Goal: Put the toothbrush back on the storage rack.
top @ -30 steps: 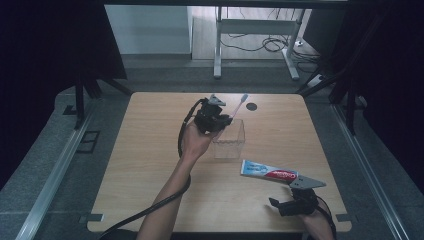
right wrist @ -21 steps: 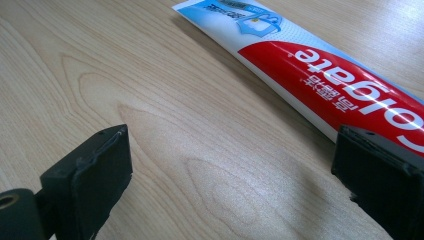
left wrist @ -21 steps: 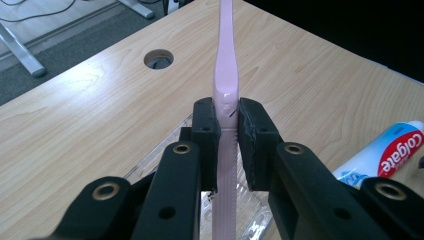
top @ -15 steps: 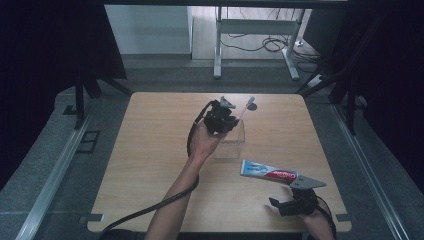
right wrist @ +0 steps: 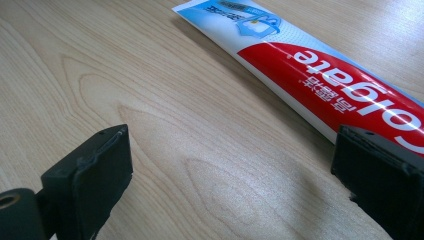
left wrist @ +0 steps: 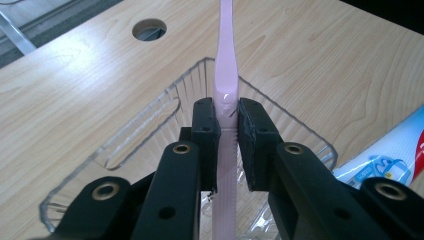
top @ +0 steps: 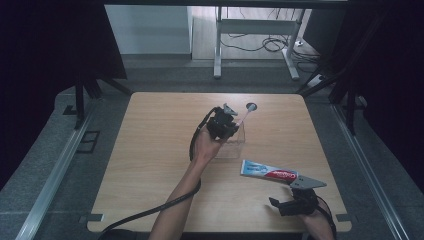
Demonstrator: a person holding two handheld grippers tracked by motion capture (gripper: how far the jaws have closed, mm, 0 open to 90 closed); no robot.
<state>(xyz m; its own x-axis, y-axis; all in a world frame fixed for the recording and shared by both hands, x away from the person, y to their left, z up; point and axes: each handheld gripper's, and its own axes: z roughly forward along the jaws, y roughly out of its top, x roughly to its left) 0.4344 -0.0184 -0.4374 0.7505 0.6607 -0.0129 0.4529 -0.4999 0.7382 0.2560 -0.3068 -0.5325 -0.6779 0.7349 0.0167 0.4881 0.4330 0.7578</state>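
My left gripper is shut on a pale pink toothbrush, its pads clamped on the handle. It hangs just over a clear ribbed plastic box at the middle of the table, and the brush points away across the box's far rim. A red, white and blue toothpaste tube lies flat to the right of the box. My right gripper rests low at the front right, open, with bare wood between its jaws and the tube lying just beyond its right jaw.
The wooden table has a round cable hole near its far edge, just past the brush. A cable trails from the left gripper off the front edge. Dark curtains and metal frame rails flank the table.
The left hand has carried the toothbrush to the right and down, from above the box's left side to low over the box. The right gripper has not moved.
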